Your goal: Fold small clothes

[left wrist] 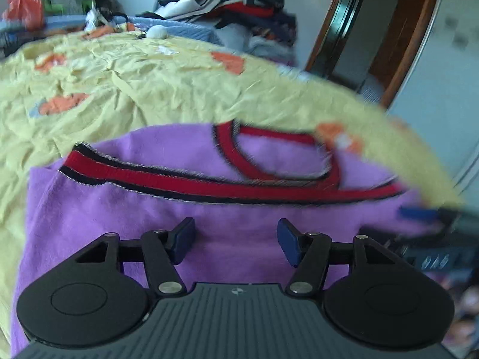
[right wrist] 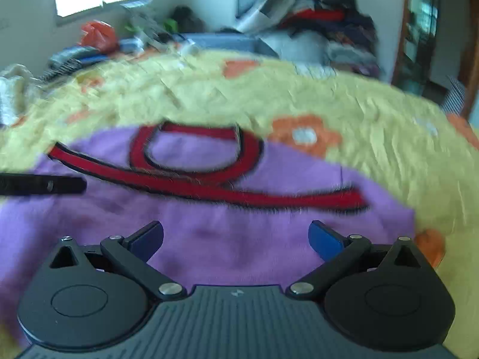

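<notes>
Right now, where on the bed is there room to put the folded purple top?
The yellow bedspread lies bare between the purple top and the far clutter, and again to the top's right beside the orange flower. It is crowded along the far edge: the clothes pile and orange bag.

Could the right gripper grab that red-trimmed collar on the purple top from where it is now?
Probably yes. The right gripper hangs over the purple fleece top with jaws open and empty, and nothing lies between it and the red black-edged collar just ahead on the yellow flowered bedsheet.
</notes>
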### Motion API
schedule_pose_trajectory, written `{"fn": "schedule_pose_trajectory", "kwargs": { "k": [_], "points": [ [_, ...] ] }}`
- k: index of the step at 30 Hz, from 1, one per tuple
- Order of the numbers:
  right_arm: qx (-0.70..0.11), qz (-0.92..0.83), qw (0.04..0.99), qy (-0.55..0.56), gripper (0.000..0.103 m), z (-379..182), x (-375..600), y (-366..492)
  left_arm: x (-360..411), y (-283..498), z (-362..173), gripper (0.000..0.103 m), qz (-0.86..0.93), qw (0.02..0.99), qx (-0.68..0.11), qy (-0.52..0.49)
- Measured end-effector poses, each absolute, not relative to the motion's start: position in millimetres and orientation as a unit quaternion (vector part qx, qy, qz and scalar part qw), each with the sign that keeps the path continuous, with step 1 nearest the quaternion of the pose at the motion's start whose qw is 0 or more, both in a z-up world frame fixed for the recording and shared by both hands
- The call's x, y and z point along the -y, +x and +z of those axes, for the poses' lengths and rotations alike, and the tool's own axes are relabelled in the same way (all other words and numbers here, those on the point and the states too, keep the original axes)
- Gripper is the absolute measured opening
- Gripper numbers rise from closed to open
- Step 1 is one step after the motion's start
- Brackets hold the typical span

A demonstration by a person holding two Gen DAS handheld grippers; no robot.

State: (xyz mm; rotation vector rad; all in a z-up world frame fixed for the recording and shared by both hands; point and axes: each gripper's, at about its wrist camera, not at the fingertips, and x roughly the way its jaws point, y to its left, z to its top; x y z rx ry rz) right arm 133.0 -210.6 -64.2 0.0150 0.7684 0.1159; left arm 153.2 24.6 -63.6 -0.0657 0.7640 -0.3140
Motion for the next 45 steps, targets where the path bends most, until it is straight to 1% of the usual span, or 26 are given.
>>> {"fn": "schedule_pose_trajectory", "kwargs": {
  "k": [2,4,7,8,10,12,17,18,19,21,23,26,28,29,30,31,32,33,35,36,37,40,42,43,44,45],
  "points": [
    [-0.374,0.032,0.927,-0.005,0.103,-73,214,152,-23,159,-69,0.064,-0.132,0.925,-0.355,0.008],
    [-0.391,0.015,0.92,0.029,0.103,-72,231,173,-33,164,-69,0.064,-0.123,0.926,-0.358,-0.002],
    [-0.396,-0.001,0.918,0.03,0.103,-66,247,185,-54,167,-61,0.062,-0.101,0.923,-0.37,-0.028],
    [-0.397,-0.011,0.917,0.034,0.103,-61,252,180,-65,160,-55,0.062,-0.094,0.923,-0.37,-0.05],
    [-0.362,-0.023,0.932,0.018,0.103,-47,255,145,-84,140,-41,0.064,-0.096,0.926,-0.358,-0.079],
    [-0.348,0.015,0.937,0.022,0.103,-40,251,108,-93,112,-36,0.071,-0.124,0.923,-0.352,-0.091],
    [-0.373,0.052,0.926,0.001,0.103,-57,210,52,-75,55,-63,0.072,-0.169,0.906,-0.388,-0.028],
    [-0.383,0.043,0.922,-0.018,0.103,-63,200,49,-72,41,-66,0.074,-0.166,0.915,-0.368,0.01],
    [-0.39,0.041,0.919,-0.039,0.103,-70,192,41,-69,31,-70,0.073,-0.158,0.917,-0.364,0.043],
    [-0.383,0.053,0.922,-0.022,0.103,-81,195,19,-75,10,-73,0.076,-0.157,0.919,-0.356,0.063],
    [-0.37,0.063,0.926,-0.029,0.103,-85,203,0,-86,2,-71,0.076,-0.157,0.917,-0.36,0.068],
    [-0.4,0.061,0.914,-0.011,0.103,-75,214,-2,-87,-4,-60,0.074,-0.151,0.914,-0.37,0.074],
    [-0.383,0.073,0.921,0.001,0.103,-65,211,-10,-83,-8,-53,0.076,-0.163,0.916,-0.361,0.059],
    [-0.369,0.08,0.926,0.011,0.103,-63,207,-13,-81,-7,-56,0.081,-0.177,0.913,-0.365,0.048],
    [-0.363,0.092,0.927,0.014,0.103,-64,203,-14,-76,-4,-61,0.081,-0.177,0.907,-0.378,0.051],
    [-0.377,0.098,0.921,0.005,0.103,-71,196,-12,-72,-4,-68,0.081,-0.17,0.906,-0.382,0.067],
    [-0.391,0.094,0.915,-0.024,0.103,-79,188,-11,-69,-11,-72,0.084,-0.173,0.91,-0.366,0.088],
    [-0.37,0.097,0.922,-0.052,0.103,-81,183,-19,-72,-14,-73,0.086,-0.173,0.911,-0.363,0.092],
    [-0.39,0.1,0.914,-0.047,0.103,-80,188,-23,-82,-18,-68,0.085,-0.17,0.906,-0.379,0.085],
    [-0.397,0.1,0.911,-0.057,0.103,-78,188,-25,-84,-21,-64,0.079,-0.173,0.905,-0.381,0.082],
    [-0.404,0.096,0.908,-0.052,0.103,-75,189,-24,-85,-24,-59,0.078,-0.18,0.906,-0.376,0.07],
    [-0.375,0.094,0.922,-0.011,0.103,-67,186,-18,-70,-25,-49,0.079,-0.204,0.913,-0.351,0.039],
    [-0.368,0.099,0.925,0.01,0.103,-70,177,-7,-49,-21,-48,0.086,-0.207,0.922,-0.325,0.043],
    [-0.366,0.102,0.925,0.013,0.103,-72,173,-2,-40,-17,-51,0.087,-0.202,0.922,-0.325,0.052],
    [-0.376,0.101,0.921,0.001,0.103,-79,167,4,-30,-10,-59,0.087,-0.188,0.92,-0.337,0.073],
    [-0.369,0.102,0.923,-0.035,0.103,-83,161,0,-24,-3,-70,0.091,-0.173,0.913,-0.357,0.098]
  ]
}}
